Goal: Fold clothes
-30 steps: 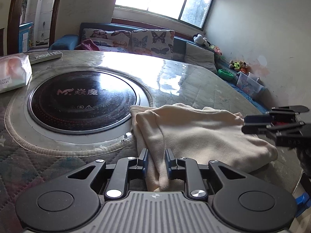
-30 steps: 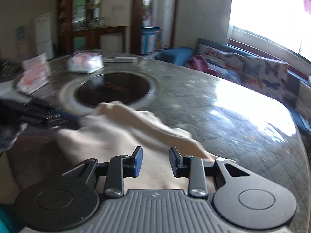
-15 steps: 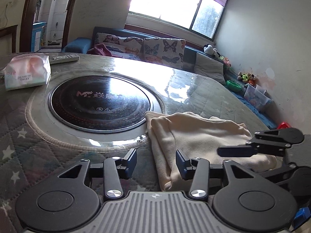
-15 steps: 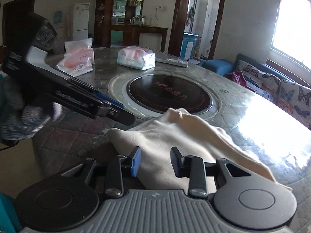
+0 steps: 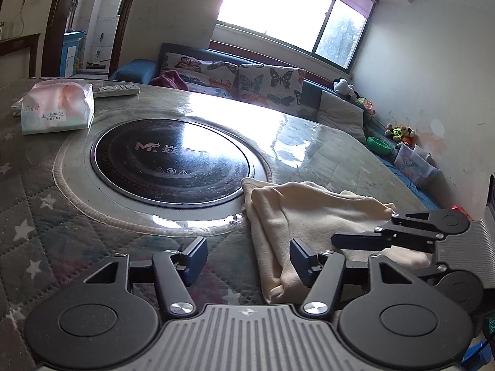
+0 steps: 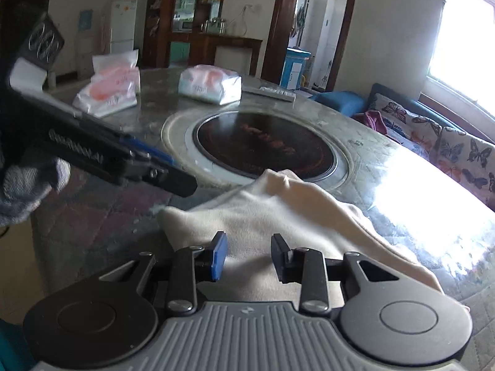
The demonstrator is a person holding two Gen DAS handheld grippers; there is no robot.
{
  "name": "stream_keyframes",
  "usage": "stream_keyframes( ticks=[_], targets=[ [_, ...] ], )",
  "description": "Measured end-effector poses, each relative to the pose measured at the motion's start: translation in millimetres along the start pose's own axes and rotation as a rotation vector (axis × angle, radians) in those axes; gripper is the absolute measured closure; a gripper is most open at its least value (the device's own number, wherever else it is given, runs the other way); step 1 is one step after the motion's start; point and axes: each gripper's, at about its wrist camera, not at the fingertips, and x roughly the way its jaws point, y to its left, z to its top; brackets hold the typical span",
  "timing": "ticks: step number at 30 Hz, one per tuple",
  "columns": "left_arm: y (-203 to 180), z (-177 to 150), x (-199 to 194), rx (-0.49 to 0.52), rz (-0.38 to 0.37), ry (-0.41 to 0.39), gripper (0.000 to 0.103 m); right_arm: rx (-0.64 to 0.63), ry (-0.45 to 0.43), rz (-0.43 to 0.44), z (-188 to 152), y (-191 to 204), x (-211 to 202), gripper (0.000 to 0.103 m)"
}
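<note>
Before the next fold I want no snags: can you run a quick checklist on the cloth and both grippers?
1. Left gripper free of the cream garment: ok; its jaws have just been opening, nothing pinched.
2. Right gripper free of the cloth: ok, open above it.
3. Garment fully on the table: ok.
4. Garment lying flat: not ok, ridges remain.
5. Tissue pack clear of the garment: ok.
6. Edges aligned underneath: cannot tell.

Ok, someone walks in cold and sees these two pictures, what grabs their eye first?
Probably the cream folded cloth lying on the round glass-topped table, just beside the big black circular cooktop set into its middle. Next, the left claw, whose jaws have just been opening, stands at the cloth's near edge, gripping nothing. Behind, the bright window glares over a butterfly-print sofa.
</note>
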Motion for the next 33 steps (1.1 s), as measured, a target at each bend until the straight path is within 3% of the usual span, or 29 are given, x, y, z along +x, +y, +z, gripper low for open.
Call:
stream_keyframes(
  ticks=[5, 15, 22, 27, 33],
  targets=[
    [-0.8, 0.4, 1.6, -0.001, -0.001, 0.003, 0.035, 0.049, -0.026, -0.002, -3.7, -11.2, -21.6, 0.072],
    [-19.8, 0.4, 14.0, 0.053, -0.014, 0.02, 0.035, 0.2, 0.031, -0.13, -41.6, -44.4, -48.7, 0.071],
    [-30.4, -1.6, 18.1, 0.106, -0.002, 0.03, 0.035, 0.211, -0.004, -0.163, -48.4, -52.6, -69.1, 0.071],
    [-31.3, -0.6, 20.6, 0.114, 0.002, 0.037, 0.035, 0.253, 0.029, -0.246, -66.1, -65.9, -80.8, 0.071],
    [-35.2, -0.7, 21.5, 0.138, 0.009, 0.042, 0.035, 0.26, 0.023, -0.266, -74.6, -66.7, -85.1, 0.071]
  ],
)
